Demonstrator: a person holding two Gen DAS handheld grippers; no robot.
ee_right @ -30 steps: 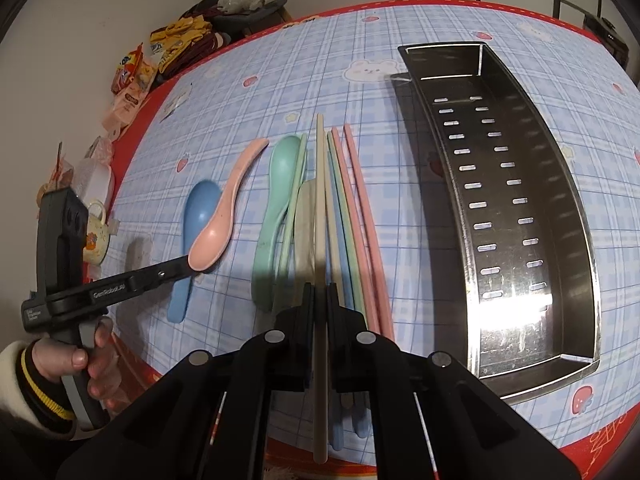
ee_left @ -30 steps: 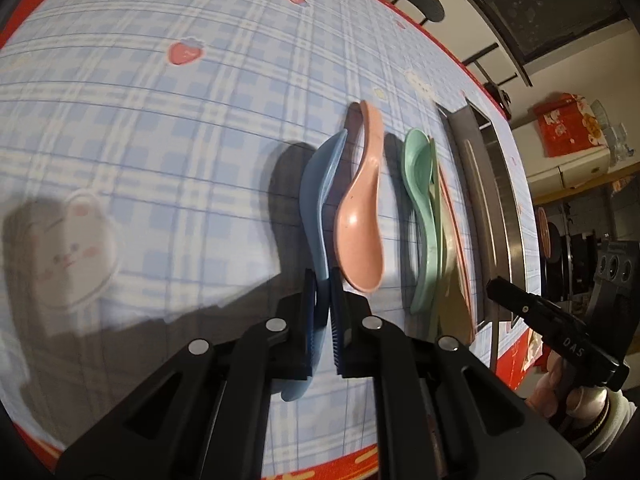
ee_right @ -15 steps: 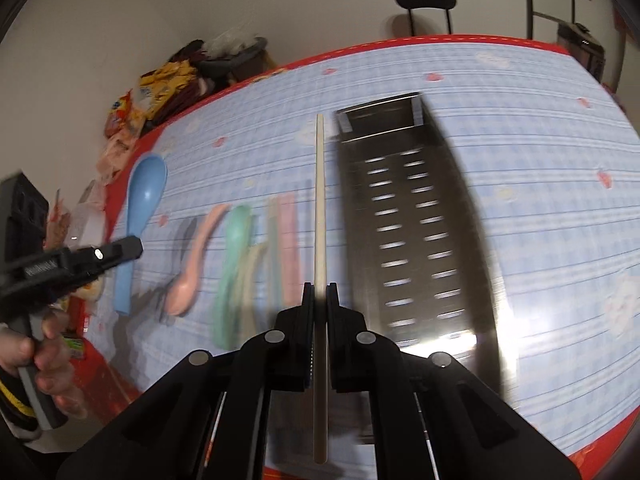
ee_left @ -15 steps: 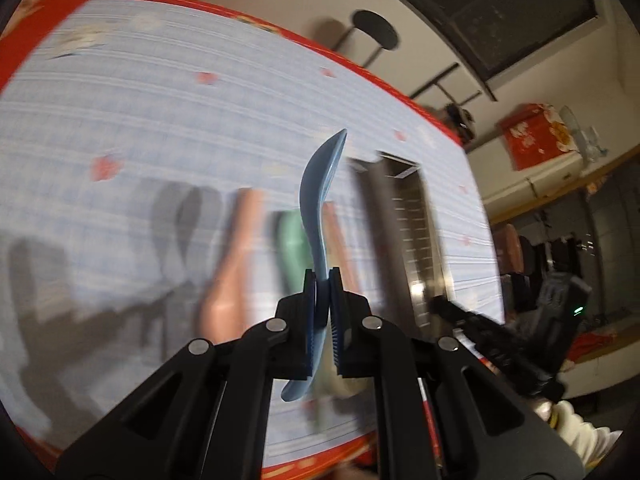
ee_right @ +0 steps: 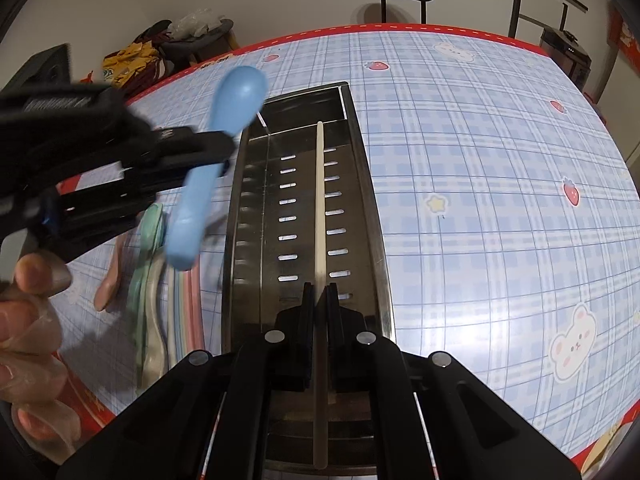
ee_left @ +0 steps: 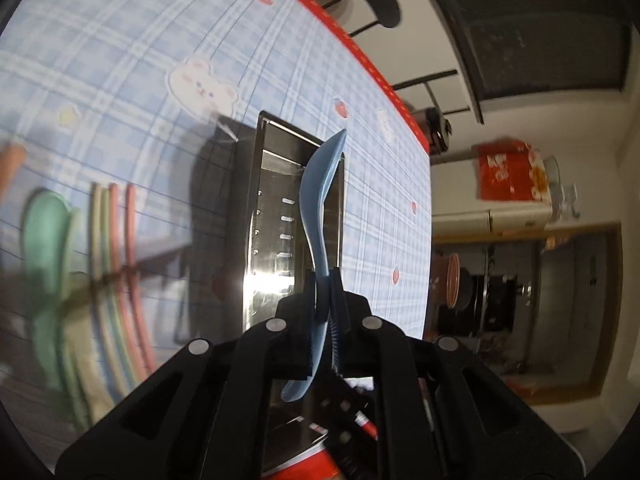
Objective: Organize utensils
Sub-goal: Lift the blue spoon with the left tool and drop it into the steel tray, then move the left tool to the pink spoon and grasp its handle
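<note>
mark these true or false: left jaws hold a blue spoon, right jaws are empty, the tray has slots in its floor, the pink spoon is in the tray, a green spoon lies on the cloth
1. The left gripper holds a blue spoon. True.
2. The right gripper is empty. False: it is shut on a cream chopstick.
3. The tray has slots in its floor. True.
4. The pink spoon is in the tray. False: it lies on the cloth, left of the tray.
5. A green spoon lies on the cloth. True.
</note>
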